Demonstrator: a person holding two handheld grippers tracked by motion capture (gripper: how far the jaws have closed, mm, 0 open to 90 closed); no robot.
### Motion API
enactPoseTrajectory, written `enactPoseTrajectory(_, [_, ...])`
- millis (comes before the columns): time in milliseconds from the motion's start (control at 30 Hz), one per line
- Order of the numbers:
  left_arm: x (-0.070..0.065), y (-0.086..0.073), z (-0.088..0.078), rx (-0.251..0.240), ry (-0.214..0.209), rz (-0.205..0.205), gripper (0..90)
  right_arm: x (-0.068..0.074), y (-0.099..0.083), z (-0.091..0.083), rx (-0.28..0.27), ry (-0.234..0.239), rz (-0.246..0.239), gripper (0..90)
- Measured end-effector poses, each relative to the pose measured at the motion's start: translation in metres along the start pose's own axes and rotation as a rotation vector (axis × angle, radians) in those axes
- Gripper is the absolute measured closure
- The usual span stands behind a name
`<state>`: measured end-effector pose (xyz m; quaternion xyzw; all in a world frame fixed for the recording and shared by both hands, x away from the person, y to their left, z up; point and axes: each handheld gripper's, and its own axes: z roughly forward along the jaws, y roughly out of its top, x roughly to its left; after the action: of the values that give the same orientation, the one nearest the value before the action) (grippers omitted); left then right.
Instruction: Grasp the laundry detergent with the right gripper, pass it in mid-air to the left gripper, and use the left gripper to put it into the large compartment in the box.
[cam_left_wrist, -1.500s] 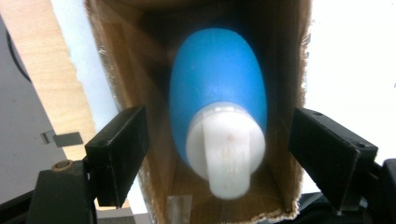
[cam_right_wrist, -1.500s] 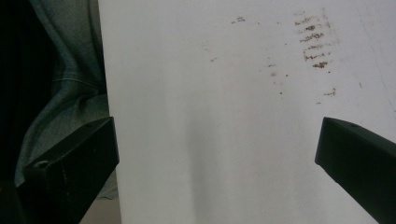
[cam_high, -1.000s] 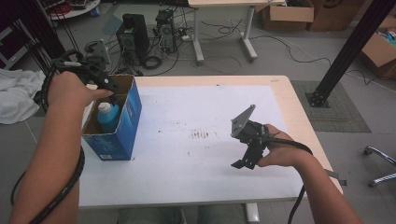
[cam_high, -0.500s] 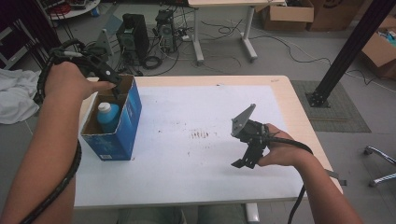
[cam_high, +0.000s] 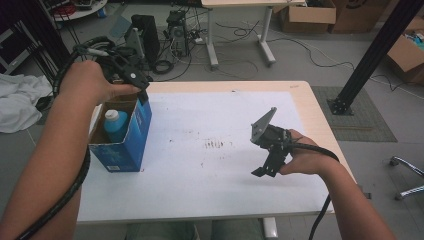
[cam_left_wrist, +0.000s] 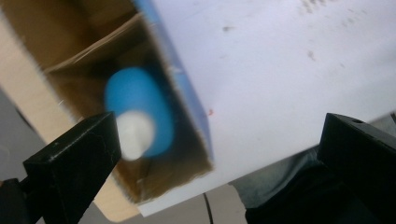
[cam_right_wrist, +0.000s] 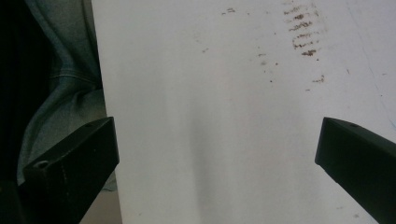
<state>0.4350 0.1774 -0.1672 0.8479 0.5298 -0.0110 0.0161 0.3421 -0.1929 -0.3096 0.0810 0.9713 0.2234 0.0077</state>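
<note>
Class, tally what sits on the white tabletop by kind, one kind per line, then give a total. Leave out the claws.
Blue cardboard box: 1
Blue bottle with white cap, standing inside the box: 1
Total: 2

Lab or workshop, not a home; bare grey floor (cam_high: 300, 65) with loose cables (cam_high: 240, 35) at 12 o'clock; computer towers (cam_high: 145, 37) on the floor at 11 o'clock; cardboard boxes (cam_high: 300, 17) at 1 o'clock; black metal frame post (cam_high: 372, 55) at 2 o'clock; a second desk's legs (cam_high: 212, 35) at 12; stained white worktable (cam_high: 220, 170); office chair base (cam_high: 407, 175) at 3 o'clock.
</note>
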Motion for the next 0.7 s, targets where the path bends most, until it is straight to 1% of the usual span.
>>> enactPoseTrajectory(100, [-0.013, 0.004, 0.001, 0.000, 0.000, 0.057, 0.1, -0.002, 0.000, -0.003, 0.013, -0.001, 0.003, 0.0])
enactPoseTrajectory(167, [-0.023, 0.006, 0.003, 0.016, 0.005, 0.095, 0.1, -0.004, 0.000, -0.005, 0.023, -0.002, 0.007, 0.0])
enactPoseTrajectory(300, [-0.044, 0.010, 0.006, 0.020, 0.004, 0.188, 0.1, -0.009, 0.000, -0.010, 0.050, -0.006, 0.015, 0.0])
enactPoseTrajectory(333, [-0.051, 0.011, 0.006, 0.019, 0.009, 0.231, 0.1, -0.010, 0.001, -0.012, 0.057, -0.006, 0.015, 0.0])
enactPoseTrajectory(367, [-0.055, 0.011, 0.007, 0.015, 0.016, 0.268, 0.1, -0.011, 0.002, -0.015, 0.070, -0.009, 0.020, 0.0])
enactPoseTrajectory(400, [-0.061, 0.011, 0.008, 0.010, 0.016, 0.318, 0.1, -0.012, 0.003, -0.017, 0.079, -0.010, 0.020, 0.0])
enactPoseTrajectory(433, [-0.063, 0.012, 0.009, 0.006, 0.012, 0.345, 0.1, -0.014, 0.005, -0.019, 0.092, -0.009, 0.020, 0.0])
enactPoseTrajectory(467, [-0.067, 0.012, 0.010, 0.009, 0.002, 0.390, 0.1, -0.015, 0.006, -0.020, 0.096, -0.008, 0.020, 0.0])
enactPoseTrajectory(533, [-0.071, 0.011, 0.013, 0.018, -0.010, 0.444, 0.2, -0.017, 0.008, -0.024, 0.116, -0.005, 0.016, 0.0])
enactPoseTrajectory(567, [-0.074, 0.011, 0.014, 0.020, -0.011, 0.484, 0.2, -0.019, 0.009, -0.026, 0.124, -0.005, 0.016, 0.0])
enactPoseTrajectory(600, [-0.078, 0.009, 0.016, 0.029, -0.022, 0.534, 0.2, -0.020, 0.010, -0.027, 0.133, -0.006, 0.014, 0.0])
enactPoseTrajectory(633, [-0.079, 0.009, 0.018, 0.037, -0.037, 0.557, 0.2, -0.022, 0.011, -0.029, 0.144, -0.007, 0.012, 0.0])
enactPoseTrajectory(700, [-0.084, 0.006, 0.021, 0.054, -0.064, 0.634, 0.3, -0.024, 0.013, -0.032, 0.152, -0.007, 0.011, 0.0])
